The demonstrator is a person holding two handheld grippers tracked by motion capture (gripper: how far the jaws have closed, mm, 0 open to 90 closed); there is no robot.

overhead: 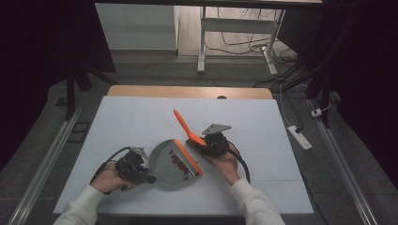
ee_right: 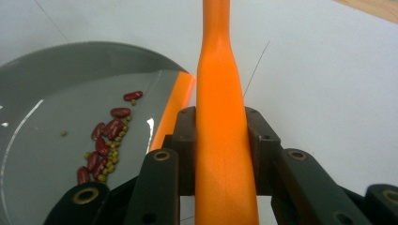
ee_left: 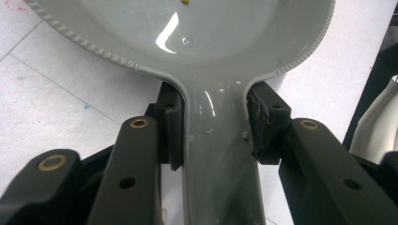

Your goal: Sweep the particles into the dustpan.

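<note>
A grey dustpan with an orange front lip rests on the white table, holding several red beans and small green ones. My left gripper is shut on the dustpan's grey handle, its pads pressing both sides. My right gripper is shut on the orange brush handle, which slants up and away to the left. In the right gripper view the beans lie in a line inside the pan, just left of the orange lip.
A white sheet covers the table, with a wooden edge at the far side. Black cables trail from both grippers toward the person's sleeves. A power strip lies on the floor to the right.
</note>
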